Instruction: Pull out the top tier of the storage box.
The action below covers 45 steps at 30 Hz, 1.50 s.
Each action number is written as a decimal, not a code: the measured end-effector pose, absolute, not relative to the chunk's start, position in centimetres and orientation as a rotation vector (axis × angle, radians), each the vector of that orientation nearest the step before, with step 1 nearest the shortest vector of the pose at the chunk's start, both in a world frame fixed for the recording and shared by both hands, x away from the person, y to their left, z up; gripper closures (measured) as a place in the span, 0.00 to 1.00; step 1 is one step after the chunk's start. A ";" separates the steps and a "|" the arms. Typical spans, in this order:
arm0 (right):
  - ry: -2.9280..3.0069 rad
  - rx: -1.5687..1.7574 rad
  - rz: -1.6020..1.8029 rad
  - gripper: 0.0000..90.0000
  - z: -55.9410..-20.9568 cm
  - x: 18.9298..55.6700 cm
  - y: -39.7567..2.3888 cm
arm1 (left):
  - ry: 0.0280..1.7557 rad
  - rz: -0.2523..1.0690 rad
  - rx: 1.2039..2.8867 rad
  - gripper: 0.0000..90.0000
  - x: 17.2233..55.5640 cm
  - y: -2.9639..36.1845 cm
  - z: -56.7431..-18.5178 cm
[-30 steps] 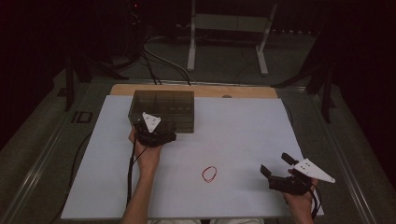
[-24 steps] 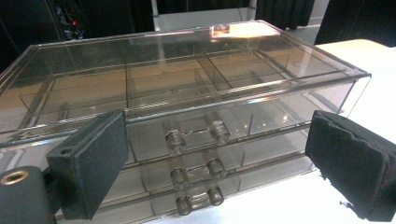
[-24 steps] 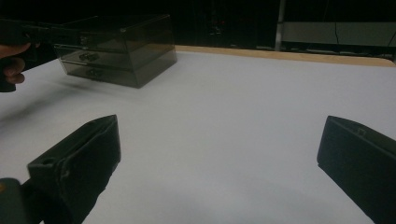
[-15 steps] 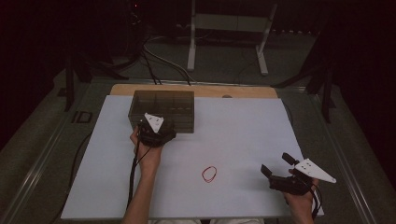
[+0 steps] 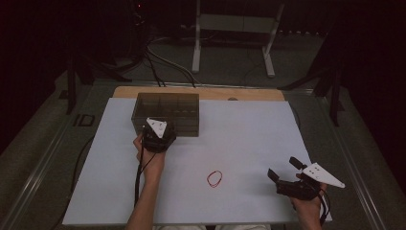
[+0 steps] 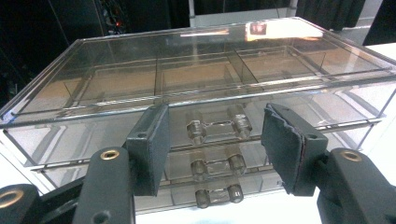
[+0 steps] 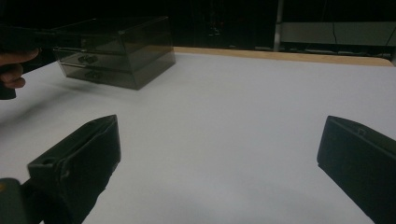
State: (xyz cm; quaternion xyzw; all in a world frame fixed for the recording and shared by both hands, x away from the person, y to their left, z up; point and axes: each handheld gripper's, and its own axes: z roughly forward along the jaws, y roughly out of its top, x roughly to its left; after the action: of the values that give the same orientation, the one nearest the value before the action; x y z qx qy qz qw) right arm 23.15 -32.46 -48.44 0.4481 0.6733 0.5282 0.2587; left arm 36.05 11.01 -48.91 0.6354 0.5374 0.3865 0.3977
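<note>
Left claw point(image 6: 215, 140) gaping wide, facing top handle point(image 6: 215, 129) of drawer box point(image 5: 167, 112), touching nothing; right claw point(image 5: 283, 172) gaping, holding nothing. Showing: one box, three handles, one rubber band point(image 5: 214, 178).

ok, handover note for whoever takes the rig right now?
Left hand-held gripper: open, jaws either side of the top handle of the clear smoky plastic three-drawer box, not closed on it.
Right hand-held gripper: open, idle near the right front of the white table sheet.
Red rubber band: lies loose on the sheet between the hands.
Done: approach to the drawer.
Left: grip the handle; all drawers look shut.
</note>
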 end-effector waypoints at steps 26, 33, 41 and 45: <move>1.825 1.215 1.429 0.00 -48.5 23.2 -32.5 | 1.422 0.906 1.577 0.61 36.3 10.8 -49.2; 1.820 1.223 1.431 0.00 -48.5 23.2 -32.5 | 1.437 0.935 1.572 0.61 36.3 10.4 -49.3; 1.820 1.228 1.432 0.00 -48.5 23.2 -32.5 | 1.460 0.950 1.559 0.61 36.4 10.1 -49.4; 1.819 1.228 1.433 0.00 -48.5 23.2 -32.5 | 1.464 0.952 1.558 0.61 36.4 10.0 -49.5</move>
State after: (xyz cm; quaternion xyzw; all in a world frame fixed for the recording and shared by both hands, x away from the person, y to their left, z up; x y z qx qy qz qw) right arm 23.20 -32.54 -48.50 0.4527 0.6707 0.5283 0.2571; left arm 36.37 10.05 -49.49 0.6130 0.5760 0.3747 0.3900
